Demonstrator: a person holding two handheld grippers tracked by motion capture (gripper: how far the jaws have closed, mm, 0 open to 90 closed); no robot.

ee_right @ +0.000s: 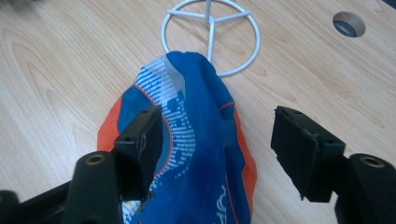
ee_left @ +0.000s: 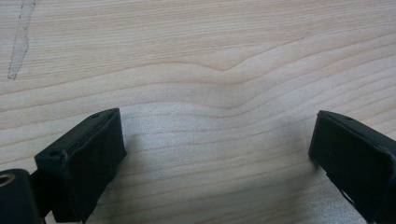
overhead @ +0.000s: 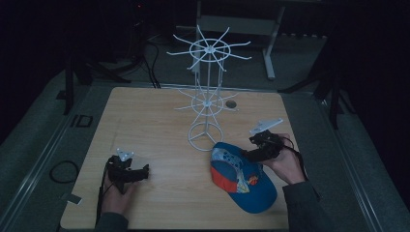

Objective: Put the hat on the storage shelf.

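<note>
hovering over the cap with jaws spread

lying on the wooden bench (overhead: 159, 116), near its right front part, is a blue and orange cap (overhead: 241, 176). in the high view its crown points toward the white wire hat stand (overhead: 207, 92), and its far edge lies just beside the stand's ring base (overhead: 205, 137). the right gripper view shows the same: the cap (ee_right: 201, 154) runs from between the jaws up to the ring base (ee_right: 210, 35), overlapping its near rim. the cap has a blue crown with white striped print, orange panels along the sides and a small printed patch.

the right gripper (overhead: 256, 151), held in the person's right hand (overhead: 285, 166), sits at the cap's right edge. its jaws stand wide apart, one on each side of the cap's folded crown; the pads do not press on the fabric, though the left-hand jaw in that view is right against it. a grey three-cornered plate (overhead: 266, 125) rides on top of the gripper.

the left gripper (overhead: 140, 173), held in the left hand (overhead: 116, 193), rests low on the bench's left front part, well apart from the cap. its own view shows both jaws spread wide over bare wood grain (ee_left: 210, 84) with nothing between them.

a round cable hole (ee_right: 349, 23) sits in the bench beyond the stand.
</note>
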